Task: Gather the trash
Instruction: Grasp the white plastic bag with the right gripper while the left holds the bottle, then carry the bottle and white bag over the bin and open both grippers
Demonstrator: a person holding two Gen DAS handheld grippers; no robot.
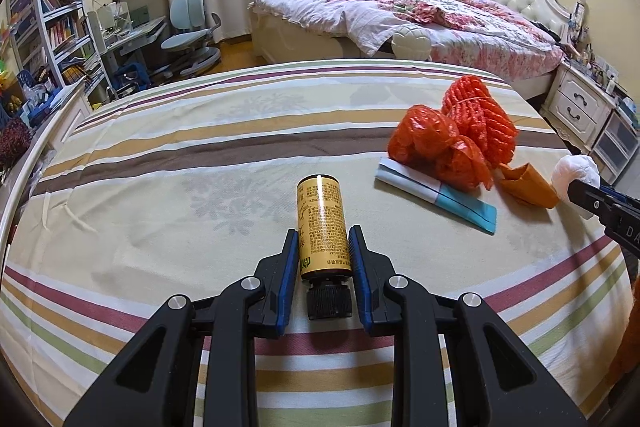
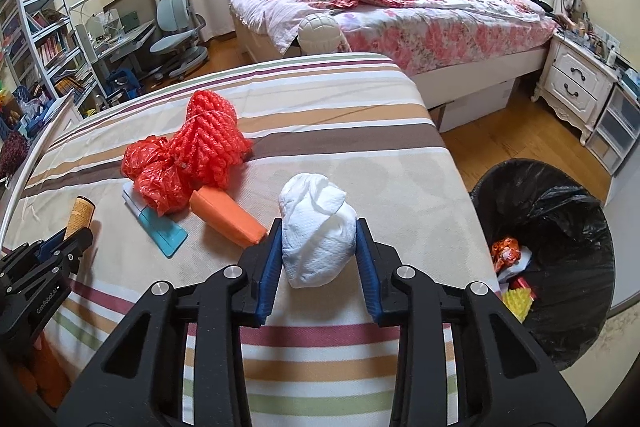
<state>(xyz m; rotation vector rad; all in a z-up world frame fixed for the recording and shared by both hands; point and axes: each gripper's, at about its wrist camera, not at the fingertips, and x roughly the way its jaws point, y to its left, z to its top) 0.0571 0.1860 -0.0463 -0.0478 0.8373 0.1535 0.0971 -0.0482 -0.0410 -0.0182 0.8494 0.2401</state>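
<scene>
Left wrist view shows the left gripper [image 1: 323, 247] clamped on a yellow bottle [image 1: 322, 225] that lies on its side on the striped bedsheet [image 1: 160, 163]. Its long axis runs straight away from the camera, with the black cap [image 1: 329, 301] pointing back toward the gripper and the flat base pointing toward the far edge of the bed.

Right wrist view shows the right gripper [image 2: 319, 241] grasping a wad of white tissue [image 2: 318, 229], both blue pads [image 2: 269, 263] pressed against its sides; whether it rests on the sheet or is lifted just above cannot be told. To its left lie an orange pouch [image 2: 226, 213], a red plastic bag [image 2: 160, 175] touching a red mesh net [image 2: 210, 139], and a white and teal paper packet [image 2: 160, 229] partly under the bag.

On the wooden floor just beside the bed's right edge stands a trash bin [image 2: 560, 211] lined with a black bag. Inside it are an orange wrapper [image 2: 506, 251], a yellow piece [image 2: 518, 301] and some other scraps.
</scene>
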